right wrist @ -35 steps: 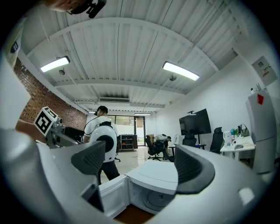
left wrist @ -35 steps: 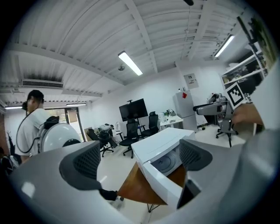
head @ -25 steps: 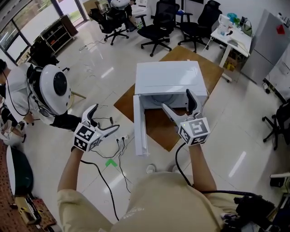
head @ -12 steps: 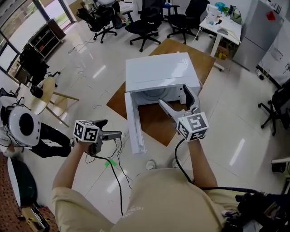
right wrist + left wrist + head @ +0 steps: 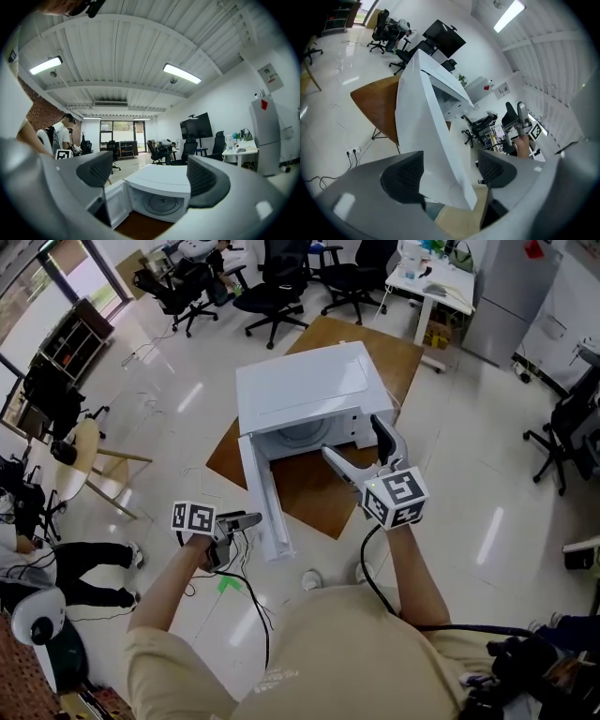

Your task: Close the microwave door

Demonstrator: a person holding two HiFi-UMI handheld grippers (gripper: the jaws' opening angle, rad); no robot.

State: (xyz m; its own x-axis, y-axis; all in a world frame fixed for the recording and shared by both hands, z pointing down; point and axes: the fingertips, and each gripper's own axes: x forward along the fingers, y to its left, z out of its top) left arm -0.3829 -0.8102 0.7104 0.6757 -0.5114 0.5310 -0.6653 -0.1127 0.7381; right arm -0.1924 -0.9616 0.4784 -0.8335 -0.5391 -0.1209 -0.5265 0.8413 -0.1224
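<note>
The white microwave [image 5: 300, 385] stands on a low brown table [image 5: 314, 493], its door [image 5: 262, 507] swung wide open toward me. My left gripper [image 5: 246, 521] is low at the door's free edge. In the left gripper view the door [image 5: 422, 117] runs between the jaws of that gripper [image 5: 447, 171], which are closing; a gap still shows at the right pad. My right gripper [image 5: 352, 437] hovers open in front of the cavity with nothing between its fingers. In the right gripper view the microwave [image 5: 161, 180] with its glass turntable [image 5: 159, 204] shows beyond that gripper [image 5: 150, 176].
Black office chairs [image 5: 272, 287] and a white desk [image 5: 431, 277] stand behind the microwave. A wooden chair [image 5: 89, 465] and a seated person's legs [image 5: 84, 563] are at the left. Cables [image 5: 239, 587] trail over the floor by my feet. Another chair [image 5: 567, 418] is at the right.
My left gripper has dropped, rolled over and come in to the door's free edge, its jaws narrowing. The right gripper shifted slightly before the cavity. The door has not swung.
</note>
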